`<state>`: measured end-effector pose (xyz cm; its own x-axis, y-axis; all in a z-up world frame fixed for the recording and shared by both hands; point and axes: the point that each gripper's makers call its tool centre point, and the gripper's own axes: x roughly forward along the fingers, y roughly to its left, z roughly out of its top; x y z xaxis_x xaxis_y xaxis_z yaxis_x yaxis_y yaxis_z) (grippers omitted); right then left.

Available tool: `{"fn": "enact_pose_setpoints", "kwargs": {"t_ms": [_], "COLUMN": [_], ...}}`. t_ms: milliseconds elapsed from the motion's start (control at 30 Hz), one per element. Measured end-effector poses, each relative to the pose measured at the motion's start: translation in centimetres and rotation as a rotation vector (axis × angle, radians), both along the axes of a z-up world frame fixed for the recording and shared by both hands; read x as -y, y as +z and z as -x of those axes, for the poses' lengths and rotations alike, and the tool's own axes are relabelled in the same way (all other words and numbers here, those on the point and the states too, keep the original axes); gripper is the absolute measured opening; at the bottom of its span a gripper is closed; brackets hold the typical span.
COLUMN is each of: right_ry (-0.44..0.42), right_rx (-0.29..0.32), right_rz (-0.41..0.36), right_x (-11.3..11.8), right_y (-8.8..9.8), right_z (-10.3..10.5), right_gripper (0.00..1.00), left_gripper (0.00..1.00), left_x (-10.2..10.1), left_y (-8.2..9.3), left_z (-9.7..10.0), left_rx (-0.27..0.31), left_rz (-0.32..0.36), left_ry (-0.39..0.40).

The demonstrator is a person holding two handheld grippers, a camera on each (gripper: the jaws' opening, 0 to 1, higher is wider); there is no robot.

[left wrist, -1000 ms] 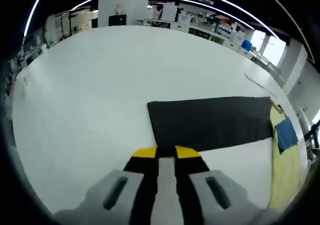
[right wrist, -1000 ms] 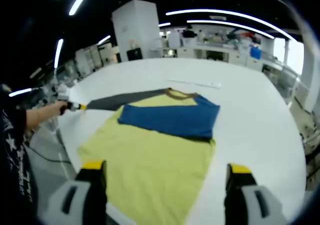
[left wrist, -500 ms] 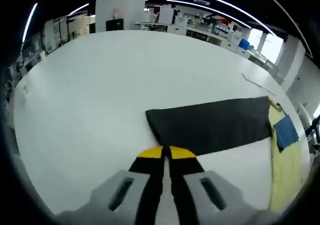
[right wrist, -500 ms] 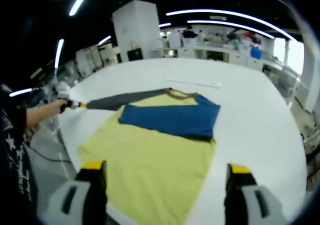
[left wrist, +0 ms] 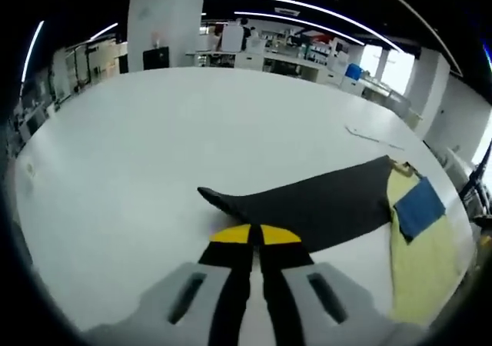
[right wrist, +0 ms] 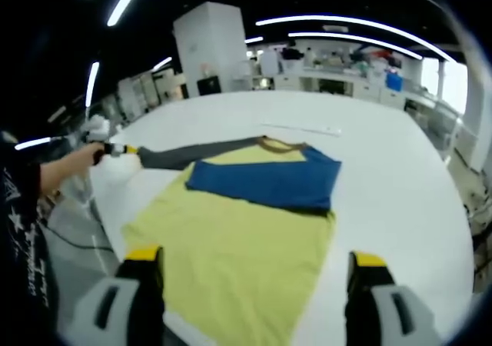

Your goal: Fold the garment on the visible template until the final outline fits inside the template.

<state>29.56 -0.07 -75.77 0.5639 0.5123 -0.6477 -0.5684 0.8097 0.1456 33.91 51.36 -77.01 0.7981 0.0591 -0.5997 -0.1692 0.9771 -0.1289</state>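
Note:
A yellow shirt (right wrist: 246,254) lies flat on the white table (right wrist: 400,177), and its blue sleeve (right wrist: 265,183) is folded across the chest. The dark grey sleeve (right wrist: 192,154) stretches out to the left. My left gripper (right wrist: 124,150), held in a person's hand, is shut on that sleeve's end. In the left gripper view the gripper (left wrist: 255,235) pinches the near edge of the grey sleeve (left wrist: 315,204), whose cuff end is lifted and creased, with the yellow body (left wrist: 423,254) and blue sleeve (left wrist: 419,207) to the right. My right gripper (right wrist: 255,257) hangs open above the shirt's hem.
A thin white strip (right wrist: 300,128) lies on the table beyond the collar, also visible as a strip (left wrist: 373,137) in the left gripper view. A person's forearm (right wrist: 65,173) reaches in from the left. Benches and a white pillar (right wrist: 207,42) stand behind the table.
The left gripper has lifted the grey sleeve's end and carried it toward the shirt, so the sleeve bunches and shortens. The right gripper has stayed put.

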Motion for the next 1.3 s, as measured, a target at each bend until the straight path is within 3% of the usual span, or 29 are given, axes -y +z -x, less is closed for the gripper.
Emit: {"fn": "enact_pose_setpoints", "kwargs": {"t_ms": [100, 200, 433, 633, 700, 767, 1300], "right_ry": [0.003, 0.005, 0.017, 0.024, 0.028, 0.030, 0.043], "right_rx": [0.000, 0.002, 0.004, 0.005, 0.004, 0.006, 0.019], "right_rz": [-0.001, -0.006, -0.005, -0.008, -0.008, -0.010, -0.029], "right_x": [-0.1, -0.3, -0.6, -0.7, -0.7, -0.7, -1.4], "right_y": [0.0, 0.1, 0.0, 0.0, -0.1, -0.1, 0.2], "right_z": [0.1, 0.3, 0.8, 1.2, 1.4, 1.4, 1.6], "right_gripper": [0.99, 0.99, 0.99, 0.99, 0.99, 0.99, 0.99], "left_gripper": [0.00, 0.00, 0.00, 0.00, 0.00, 0.00, 0.00], "left_x": [2.0, 1.6, 5.4, 9.4, 9.7, 12.0, 21.3], "left_y": [1.4, 1.5, 3.8, 5.1, 5.0, 5.4, 7.6], "left_z": [-1.0, -1.8, -4.6, -5.5, -5.9, -6.4, -8.9], "left_rx": [0.027, 0.043, 0.095, 0.120, 0.126, 0.131, 0.177], "left_rz": [0.005, -0.002, -0.011, 0.000, 0.009, 0.013, 0.052], "left_ry": [-0.045, -0.080, -0.178, -0.234, -0.259, -0.282, -0.442]}}
